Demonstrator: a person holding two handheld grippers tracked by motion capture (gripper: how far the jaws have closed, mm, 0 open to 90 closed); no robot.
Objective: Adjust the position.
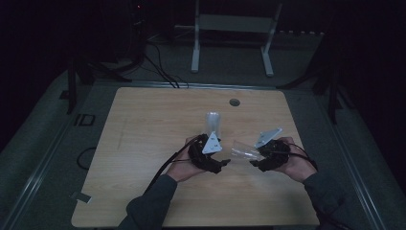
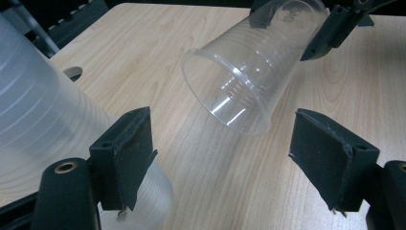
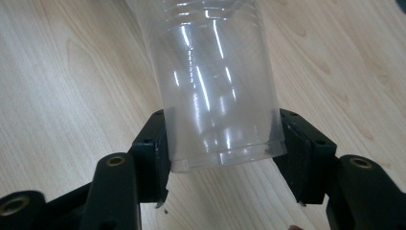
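The right gripper (image 1: pixel 256 163) clamps the cup (image 1: pixel 244 152) by its base, axis tilted, mouth facing the open left gripper (image 1: pixel 225 164) fingers (image 2: pixel 125 153), just beside.

Both forearms enter from 6 o'clock. Left gripper (image 1: pixel 224 163) points toward 3 o'clock, jaws apart with nothing between the pads. Right gripper (image 1: pixel 253 163) points toward 9 o'clock, jaws clamped on the base of a clear cup (image 1: pixel 245 152).

Cup (image 1: pixel 245 150) held tilted above table (image 1: pixel 143 124) between both grippers, second cup (image 1: pixel 213 121) standing just beyond, table hole (image 1: pixel 234 102) farther back
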